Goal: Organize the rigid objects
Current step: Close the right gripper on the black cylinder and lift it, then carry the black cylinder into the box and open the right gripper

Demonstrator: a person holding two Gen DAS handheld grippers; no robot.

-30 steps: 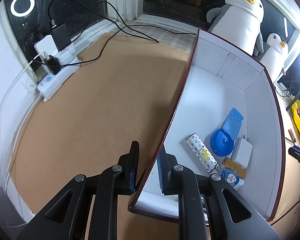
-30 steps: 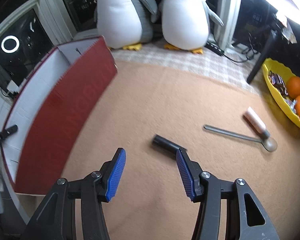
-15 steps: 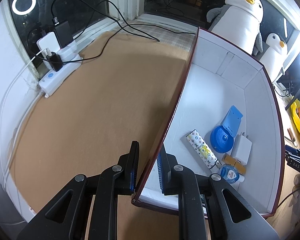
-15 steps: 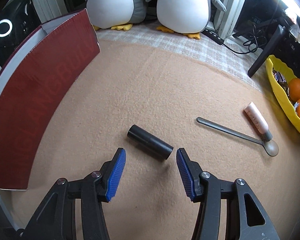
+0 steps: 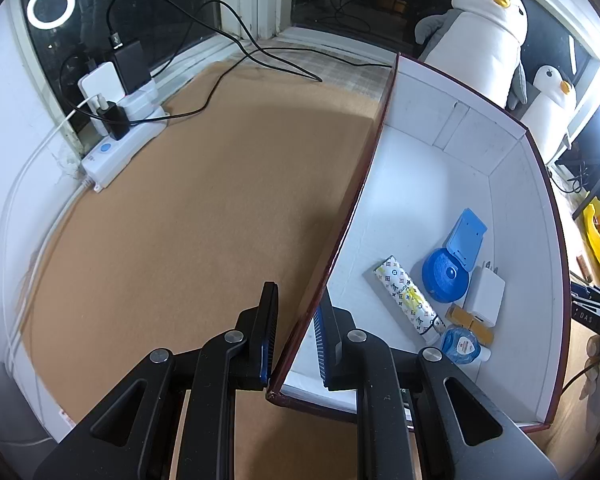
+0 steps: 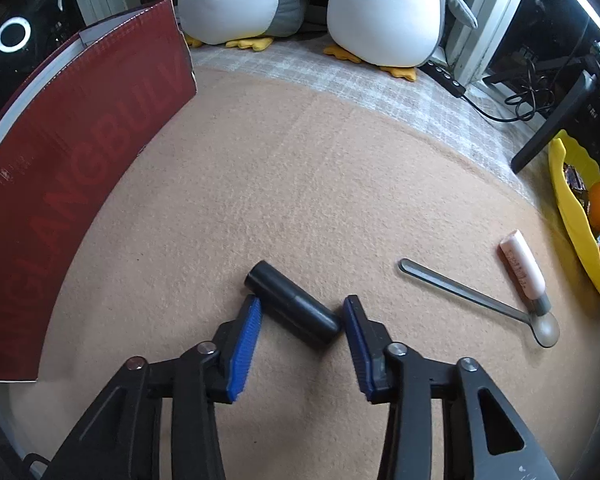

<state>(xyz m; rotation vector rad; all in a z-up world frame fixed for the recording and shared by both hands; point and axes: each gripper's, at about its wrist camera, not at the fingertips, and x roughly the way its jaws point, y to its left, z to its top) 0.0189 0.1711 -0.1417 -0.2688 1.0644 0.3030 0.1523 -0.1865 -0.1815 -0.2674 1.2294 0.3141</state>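
Note:
My left gripper (image 5: 298,320) is shut on the near left wall of the dark red box (image 5: 352,200), one finger outside and one inside. The box's white inside holds a patterned tube (image 5: 406,298), a blue round case (image 5: 446,274), a white charger (image 5: 484,294) and a small blue-capped bottle (image 5: 462,344). In the right wrist view my right gripper (image 6: 300,312) is open low over the tan mat, its fingers on either side of a black cylinder (image 6: 292,302) that lies flat. The box's red outer wall (image 6: 60,184) stands at the left.
A metal spoon (image 6: 480,300) and a pink tube (image 6: 522,266) lie on the mat to the right. A yellow bowl with oranges (image 6: 580,220) is at the far right. Two plush penguins (image 6: 312,0) stand at the back. A power strip with cables (image 5: 120,140) lies left of the box.
My right gripper has moved forward and down, so the black cylinder now lies between its open fingers. The left gripper keeps its hold on the box wall, barely shifted.

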